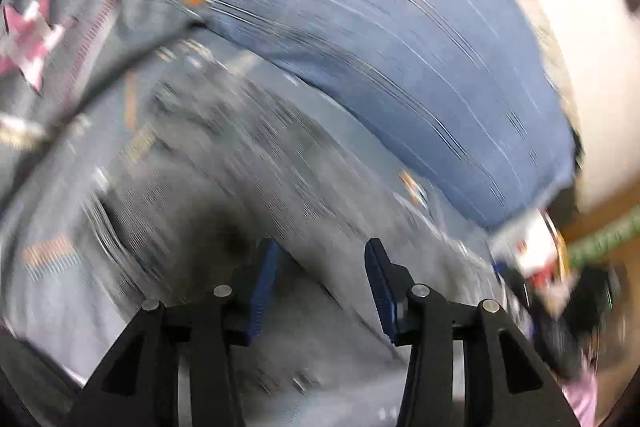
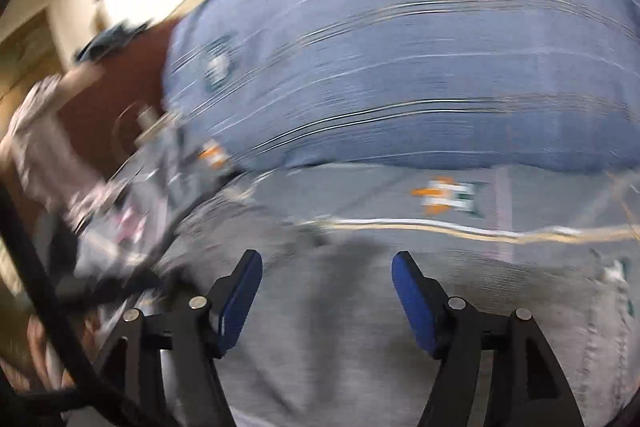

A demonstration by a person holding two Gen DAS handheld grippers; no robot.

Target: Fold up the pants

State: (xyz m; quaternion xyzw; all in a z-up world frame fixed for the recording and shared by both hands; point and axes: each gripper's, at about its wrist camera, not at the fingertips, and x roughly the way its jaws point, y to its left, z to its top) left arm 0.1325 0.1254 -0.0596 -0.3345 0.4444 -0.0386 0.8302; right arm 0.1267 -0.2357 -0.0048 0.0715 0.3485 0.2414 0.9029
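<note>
Both views are smeared by motion. Grey pants (image 1: 248, 195) lie spread below my left gripper (image 1: 322, 259), whose blue-padded jaws stand apart with nothing between them. In the right wrist view the same grey pants (image 2: 320, 327) fill the lower half, a pale hem or waistband edge running across them. My right gripper (image 2: 326, 267) hangs above the cloth, open wide and holding nothing. The pants rest on a grey patterned cover (image 2: 380, 195) with small orange and green motifs.
A blue striped pillow or duvet (image 1: 400, 59) lies beyond the pants, also large in the right wrist view as the blue bedding (image 2: 420, 67). A cluttered heap of objects (image 2: 120, 195) sits at the left. A dark cable (image 1: 80, 95) crosses the upper left.
</note>
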